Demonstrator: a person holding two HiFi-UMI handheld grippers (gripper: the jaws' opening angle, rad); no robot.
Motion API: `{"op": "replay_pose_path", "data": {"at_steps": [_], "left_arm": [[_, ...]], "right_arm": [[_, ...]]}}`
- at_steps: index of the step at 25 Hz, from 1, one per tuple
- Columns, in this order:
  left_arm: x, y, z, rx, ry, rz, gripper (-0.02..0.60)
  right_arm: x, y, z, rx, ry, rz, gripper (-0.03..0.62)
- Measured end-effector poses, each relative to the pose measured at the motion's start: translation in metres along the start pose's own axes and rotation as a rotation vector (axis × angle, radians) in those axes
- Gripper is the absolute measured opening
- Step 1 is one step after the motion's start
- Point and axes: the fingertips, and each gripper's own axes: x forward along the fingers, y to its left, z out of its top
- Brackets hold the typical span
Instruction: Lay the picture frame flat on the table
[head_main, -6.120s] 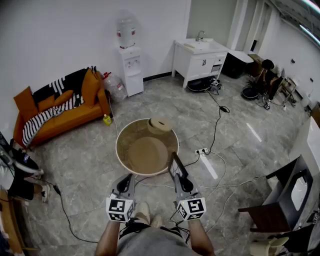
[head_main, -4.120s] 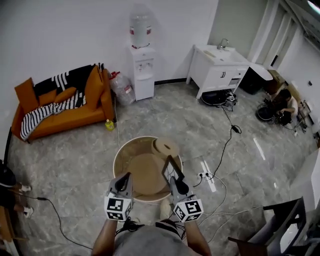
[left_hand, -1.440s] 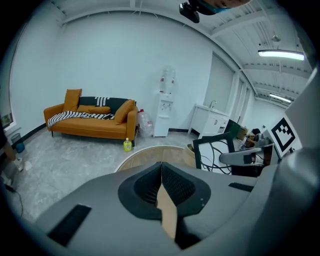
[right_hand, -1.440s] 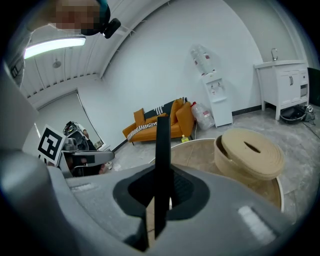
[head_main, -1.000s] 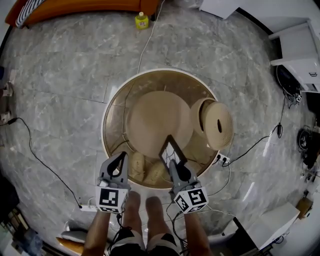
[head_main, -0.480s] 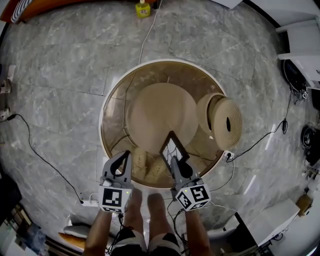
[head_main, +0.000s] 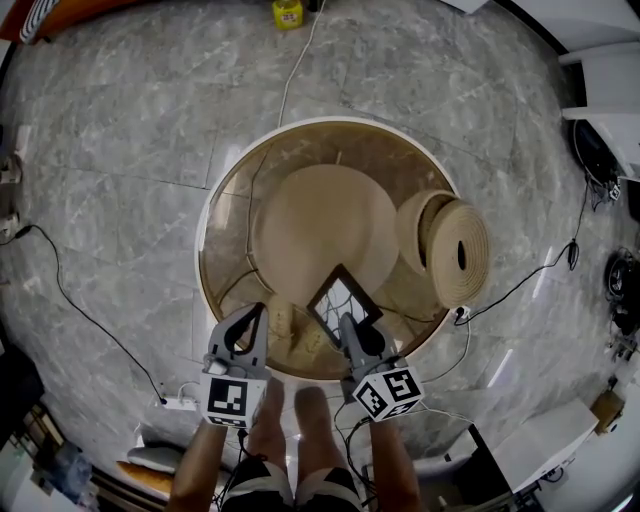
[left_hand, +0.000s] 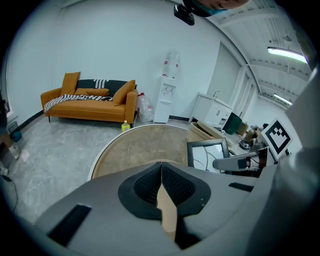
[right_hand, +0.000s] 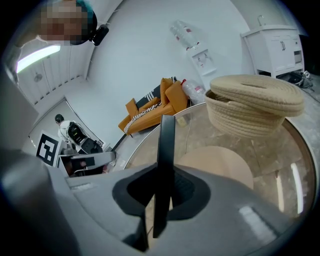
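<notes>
A black picture frame (head_main: 343, 300) with a white face hangs over the near edge of the round glass table (head_main: 215, 200). My right gripper (head_main: 350, 325) grips its lower edge. In the right gripper view the frame (right_hand: 165, 150) stands edge-on between the jaws, which are opening slightly while the pads still touch it. My left gripper (head_main: 250, 315) hovers to the left of the frame, shut and empty. In the left gripper view its jaws (left_hand: 161, 165) meet, and the frame (left_hand: 207, 152) shows to the right.
A lidded woven basket (head_main: 450, 245) sits on the table's right side, also in the right gripper view (right_hand: 255, 107). Cables (head_main: 60, 290) and a power strip (head_main: 180, 405) lie on the marble floor. The person's feet (head_main: 285, 415) stand by the near rim. An orange sofa (left_hand: 90, 102) lines the far wall.
The picture frame has tipped from nearly upright towards flat, so more of its white face shows. Both grippers stay near the table's front edge.
</notes>
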Motion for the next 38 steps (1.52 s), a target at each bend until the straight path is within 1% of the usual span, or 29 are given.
{"op": "replay_pose_path", "data": {"at_steps": [3, 5, 6, 9, 12, 15, 17, 22, 24, 27, 29, 31, 34, 38], "left_arm": [[0.002, 0.001, 0.0, -0.015, 0.009, 0.009, 0.02], [0.005, 0.001, 0.002, -0.068, 0.024, 0.022, 0.02], [0.007, 0.0, 0.002, -0.081, 0.028, 0.024, 0.02], [0.013, 0.0, -0.003, -0.035, 0.024, 0.007, 0.02], [0.017, 0.0, -0.006, -0.022, 0.026, 0.001, 0.02], [0.022, -0.002, -0.008, -0.07, 0.04, 0.01, 0.02], [0.023, -0.003, -0.009, -0.084, 0.045, 0.012, 0.02], [0.026, 0.0, -0.015, -0.022, 0.036, -0.01, 0.02], [0.027, 0.001, -0.016, -0.025, 0.036, -0.013, 0.02], [0.027, 0.002, -0.015, -0.057, 0.044, -0.005, 0.02], [0.027, 0.003, -0.015, -0.049, 0.044, -0.007, 0.02], [0.026, 0.004, -0.014, -0.059, 0.049, -0.005, 0.02], [0.027, 0.006, -0.017, -0.032, 0.047, -0.015, 0.02], [0.028, 0.007, -0.017, -0.034, 0.051, -0.022, 0.02]], "right_arm": [[0.002, -0.009, 0.0, 0.035, -0.003, -0.014, 0.049], [0.005, -0.015, 0.0, 0.052, 0.0, -0.023, 0.057], [0.007, -0.018, 0.0, 0.052, 0.002, -0.025, 0.059], [0.012, -0.022, 0.0, 0.038, 0.01, -0.031, 0.07], [0.018, -0.027, -0.001, 0.046, 0.015, -0.046, 0.081], [0.025, -0.031, -0.001, 0.064, 0.011, -0.064, 0.089], [0.029, -0.032, -0.001, 0.073, 0.012, -0.066, 0.091], [0.036, -0.036, -0.004, 0.084, 0.028, -0.057, 0.098], [0.038, -0.037, -0.005, 0.084, 0.036, -0.055, 0.102], [0.042, -0.039, -0.005, 0.079, 0.047, -0.058, 0.11], [0.043, -0.04, -0.005, 0.073, 0.051, -0.062, 0.115], [0.044, -0.04, -0.005, 0.074, 0.056, -0.069, 0.12], [0.046, -0.044, -0.008, 0.088, 0.062, -0.079, 0.131], [0.049, -0.051, -0.012, 0.106, 0.071, -0.104, 0.164]]}}
